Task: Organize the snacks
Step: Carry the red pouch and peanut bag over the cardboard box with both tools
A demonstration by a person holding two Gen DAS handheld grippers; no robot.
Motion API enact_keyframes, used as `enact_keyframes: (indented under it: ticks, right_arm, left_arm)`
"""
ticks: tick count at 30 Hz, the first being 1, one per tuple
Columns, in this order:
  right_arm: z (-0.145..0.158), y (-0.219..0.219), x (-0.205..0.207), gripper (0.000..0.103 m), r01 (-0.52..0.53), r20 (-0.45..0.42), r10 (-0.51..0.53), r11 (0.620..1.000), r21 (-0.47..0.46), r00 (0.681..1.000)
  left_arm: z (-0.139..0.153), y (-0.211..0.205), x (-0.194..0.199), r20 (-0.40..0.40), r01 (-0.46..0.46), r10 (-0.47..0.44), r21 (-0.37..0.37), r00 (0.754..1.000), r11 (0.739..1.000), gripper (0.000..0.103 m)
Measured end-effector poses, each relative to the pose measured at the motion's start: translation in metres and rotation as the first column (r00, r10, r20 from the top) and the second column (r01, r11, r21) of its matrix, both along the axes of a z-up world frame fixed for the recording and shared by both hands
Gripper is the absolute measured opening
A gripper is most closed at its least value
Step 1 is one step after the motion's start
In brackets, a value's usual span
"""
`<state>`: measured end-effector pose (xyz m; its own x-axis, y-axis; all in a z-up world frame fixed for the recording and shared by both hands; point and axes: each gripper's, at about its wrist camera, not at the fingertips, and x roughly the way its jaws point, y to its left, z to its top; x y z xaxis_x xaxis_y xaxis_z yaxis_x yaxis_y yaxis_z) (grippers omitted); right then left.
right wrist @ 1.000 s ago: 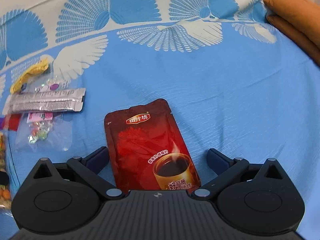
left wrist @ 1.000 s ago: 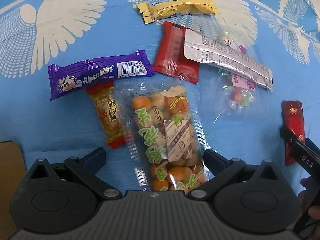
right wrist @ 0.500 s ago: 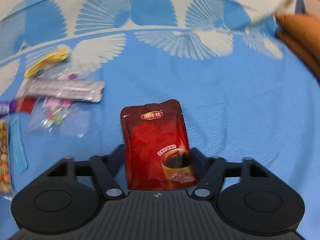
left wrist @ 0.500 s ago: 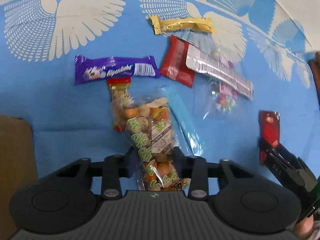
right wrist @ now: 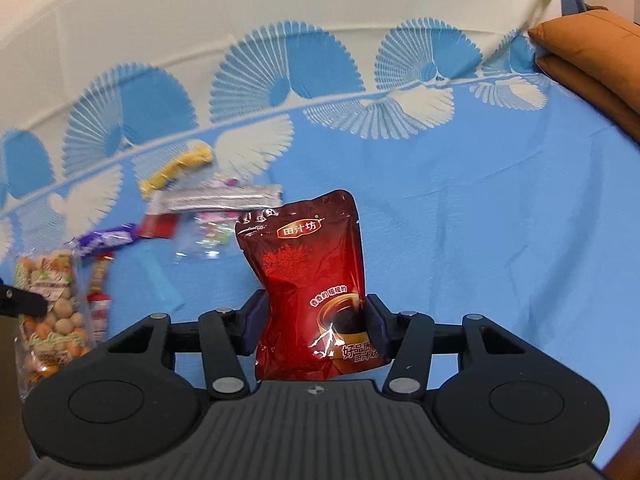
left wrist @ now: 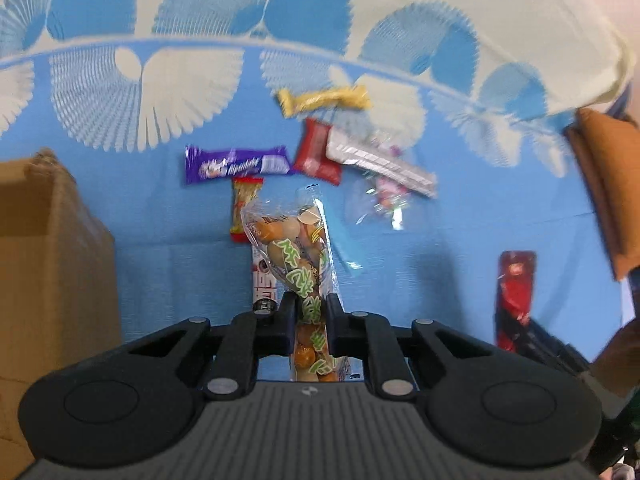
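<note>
Snacks are lying scattered over a blue bedsheet (left wrist: 132,216) printed with white fan shapes. The left gripper (left wrist: 311,312) is clamping a clear bag of round orange and cream crackers (left wrist: 294,252), its two fingers pinched tight on the bag's lower part, and the bag is sticking up off the sheet ahead of them. A small white and red packet (left wrist: 264,284) is showing on the sheet just behind that bag. The right gripper (right wrist: 316,320) is gripping a dark red coffee pouch (right wrist: 312,276) by its two side edges, and its jaws are closing further on the pouch, which is standing up clear of the sheet. Past the held bag, other snacks are resting on the sheet: a purple Alpenliebe bar (left wrist: 236,166), a small red and yellow packet (left wrist: 245,208) just below it, a red wrapper (left wrist: 316,152) overlapped by a silver sachet (left wrist: 380,162), a clear bag of small candies (left wrist: 384,200) and a yellow wrapper (left wrist: 324,100) farther back. A cardboard box (left wrist: 44,280) is sitting at the left of the left wrist view. An orange cushion (right wrist: 592,48) is lying at the far right of the sheet.
</note>
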<state>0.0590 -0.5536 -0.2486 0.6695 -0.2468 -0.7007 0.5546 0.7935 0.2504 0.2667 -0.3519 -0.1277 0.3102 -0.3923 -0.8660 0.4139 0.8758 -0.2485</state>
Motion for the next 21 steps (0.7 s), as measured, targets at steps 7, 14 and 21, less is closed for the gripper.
enact_keyframes:
  ticks: [7,14,21]
  right_arm:
    - [0.039,0.039,-0.030,0.054,-0.002,0.073,0.000,1.000,0.025,0.997]
    - [0.062,0.087,-0.054,0.054,-0.057,0.081,0.054,0.998,0.033,0.995]
    - [0.087,0.126,-0.073,0.055,-0.123,0.124,0.110,0.987,0.107,0.986]
  left_arm:
    - [0.060,0.019,-0.064,0.278,0.060,-0.064,0.024,0.958,0.998,0.016]
    - [0.083,0.051,-0.119,0.374,0.088,-0.089,0.019,0.923,0.996,0.016]
    - [0.102,0.085,-0.168,0.482,0.071,-0.102,0.082,0.870,0.994,0.016]
